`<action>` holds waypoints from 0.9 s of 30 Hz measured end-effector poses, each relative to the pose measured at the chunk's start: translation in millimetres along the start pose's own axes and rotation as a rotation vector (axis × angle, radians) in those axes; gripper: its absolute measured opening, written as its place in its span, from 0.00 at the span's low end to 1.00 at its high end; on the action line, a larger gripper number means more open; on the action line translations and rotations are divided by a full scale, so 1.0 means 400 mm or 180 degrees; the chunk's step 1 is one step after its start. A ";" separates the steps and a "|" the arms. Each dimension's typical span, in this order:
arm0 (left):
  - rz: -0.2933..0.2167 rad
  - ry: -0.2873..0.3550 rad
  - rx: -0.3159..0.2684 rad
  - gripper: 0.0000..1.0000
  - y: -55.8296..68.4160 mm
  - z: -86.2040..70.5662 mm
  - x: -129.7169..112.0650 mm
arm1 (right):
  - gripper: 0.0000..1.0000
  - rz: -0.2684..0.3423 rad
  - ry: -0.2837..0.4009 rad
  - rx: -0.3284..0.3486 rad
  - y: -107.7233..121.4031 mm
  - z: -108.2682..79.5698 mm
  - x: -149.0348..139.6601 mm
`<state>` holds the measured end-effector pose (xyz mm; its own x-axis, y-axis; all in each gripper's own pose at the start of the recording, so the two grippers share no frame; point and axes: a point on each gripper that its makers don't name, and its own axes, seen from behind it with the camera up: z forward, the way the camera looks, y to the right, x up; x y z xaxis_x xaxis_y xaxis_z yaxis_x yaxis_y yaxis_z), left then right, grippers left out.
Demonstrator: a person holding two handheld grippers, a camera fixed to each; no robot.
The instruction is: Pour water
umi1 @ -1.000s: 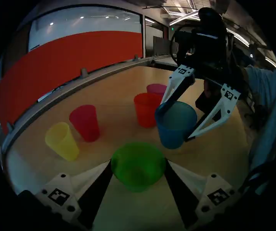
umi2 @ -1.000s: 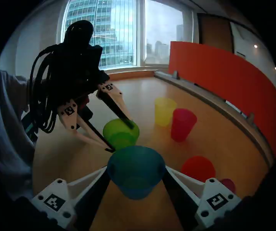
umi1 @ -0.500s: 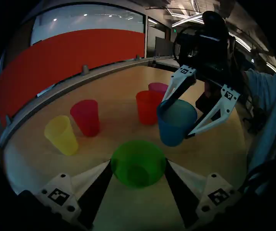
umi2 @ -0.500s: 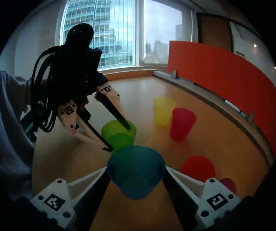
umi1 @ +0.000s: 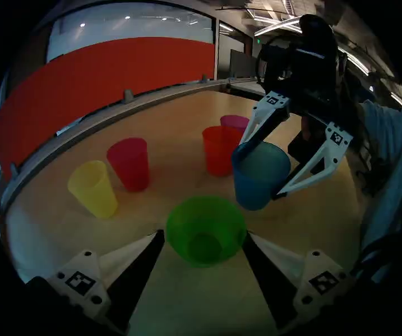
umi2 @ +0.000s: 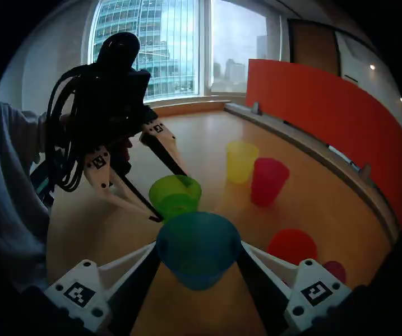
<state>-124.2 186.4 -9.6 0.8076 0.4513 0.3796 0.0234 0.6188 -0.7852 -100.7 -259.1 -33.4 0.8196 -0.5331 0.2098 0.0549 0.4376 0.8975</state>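
Along the table's far edge, under the orange partition, a yellow cup and a crimson cup stand just beside each other. Next comes the green cup, clamped between both fingers of the left gripper and apparently lifted over the near edge. Further right, an orange cup and a magenta cup stand mid-table, close behind the blue cup. The right gripper grips that one from both sides, clear of the wood.

The two held cups are near but not touching, so a stream started from here could fall short of the receiving rim and wet the table. A hard squeeze might buckle a thin wall, and swinging the blue cup back could knock the orange one. Whether either cup holds water I cannot tell.

Both held cups keep their long axis near vertical, mouths up. The blue mouth seems to lean slightly toward the green cup.
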 end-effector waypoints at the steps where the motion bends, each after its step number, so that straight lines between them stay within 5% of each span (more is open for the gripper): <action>1: -0.0006 0.0000 0.0001 1.00 0.000 -0.004 -0.002 | 0.92 0.0008 0.0000 0.0002 -0.001 0.002 -0.001; 27: -0.0005 0.0016 0.0114 1.00 0.008 -0.103 -0.046 | 0.93 0.0072 -0.0029 -0.0050 -0.001 0.050 -0.043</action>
<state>-114.5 153.7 -39.5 0.8106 0.4472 0.3782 0.0034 0.6421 -0.7666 -126.2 -264.6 -29.8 0.8155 -0.5295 0.2335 0.0455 0.4608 0.8863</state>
